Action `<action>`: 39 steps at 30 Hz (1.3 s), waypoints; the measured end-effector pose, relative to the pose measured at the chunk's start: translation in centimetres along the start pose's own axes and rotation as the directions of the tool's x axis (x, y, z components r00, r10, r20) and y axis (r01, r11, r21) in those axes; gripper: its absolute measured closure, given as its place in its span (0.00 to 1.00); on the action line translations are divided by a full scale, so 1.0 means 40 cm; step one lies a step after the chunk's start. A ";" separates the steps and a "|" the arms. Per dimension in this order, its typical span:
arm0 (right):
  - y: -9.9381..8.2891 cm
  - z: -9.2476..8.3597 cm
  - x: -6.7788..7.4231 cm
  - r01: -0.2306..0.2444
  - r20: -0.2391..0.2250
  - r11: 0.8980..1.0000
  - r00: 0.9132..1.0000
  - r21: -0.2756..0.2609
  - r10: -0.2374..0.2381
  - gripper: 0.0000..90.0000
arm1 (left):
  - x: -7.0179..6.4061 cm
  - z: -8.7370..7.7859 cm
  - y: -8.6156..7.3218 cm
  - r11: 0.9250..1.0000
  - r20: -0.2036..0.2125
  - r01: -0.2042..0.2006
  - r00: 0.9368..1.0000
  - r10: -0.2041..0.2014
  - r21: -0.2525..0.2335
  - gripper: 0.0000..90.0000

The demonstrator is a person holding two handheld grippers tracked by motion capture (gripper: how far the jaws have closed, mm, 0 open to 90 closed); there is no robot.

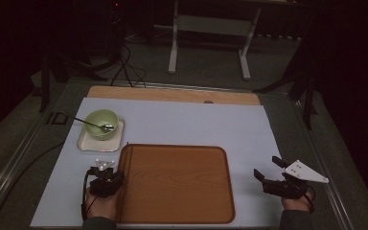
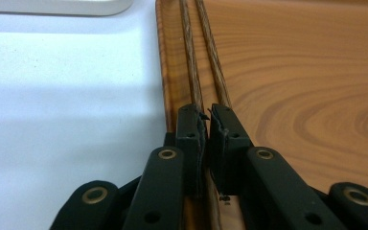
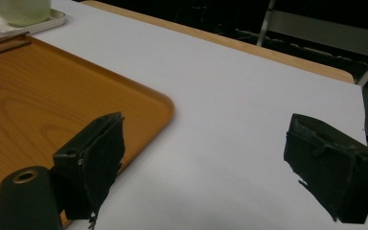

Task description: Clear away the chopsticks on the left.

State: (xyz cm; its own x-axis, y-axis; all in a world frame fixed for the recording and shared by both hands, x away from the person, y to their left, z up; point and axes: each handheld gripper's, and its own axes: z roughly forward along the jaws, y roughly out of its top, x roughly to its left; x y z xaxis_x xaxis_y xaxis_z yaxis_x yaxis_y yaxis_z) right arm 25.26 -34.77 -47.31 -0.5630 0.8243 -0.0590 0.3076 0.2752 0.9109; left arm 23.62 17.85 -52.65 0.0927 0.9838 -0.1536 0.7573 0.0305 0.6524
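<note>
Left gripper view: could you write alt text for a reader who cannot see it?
The left claw, almost closed, sits at the near ends of two chopsticks lying along the left rim of a wooden tray. A white sheet lies beside it.

Overhead plus two low tray-edge (image 1: 124, 191) close-ups

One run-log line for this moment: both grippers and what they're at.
left gripper: jaws nearly closed over chopsticks at tray left edge, grip unclear | right gripper: open, empty, beside tray
</note>
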 end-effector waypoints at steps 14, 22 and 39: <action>0.001 -0.001 0.000 -0.002 -0.004 1.000 1.000 0.000 0.002 0.15 | -0.025 -0.021 -0.016 0.997 -0.011 -0.070 0.997 0.070 0.024 0.92; 0.001 -0.001 0.000 -0.001 -0.004 1.000 1.000 0.000 0.001 0.15 | -0.029 -0.018 -0.021 0.996 0.001 -0.079 0.997 0.079 0.040 0.89; 0.001 -0.002 0.000 -0.003 -0.003 1.000 1.000 -0.001 0.003 0.15 | -0.016 -0.048 0.023 0.997 0.071 -0.073 0.995 0.073 -0.005 0.56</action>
State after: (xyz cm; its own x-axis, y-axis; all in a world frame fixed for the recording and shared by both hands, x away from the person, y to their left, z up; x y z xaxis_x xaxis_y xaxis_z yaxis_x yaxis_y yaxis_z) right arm 25.23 -34.81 -47.24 -0.5641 0.8239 -0.0553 0.3085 0.2724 0.9114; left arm 23.03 17.57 -50.52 0.1938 0.9683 -0.1577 0.7452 -0.0407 0.6656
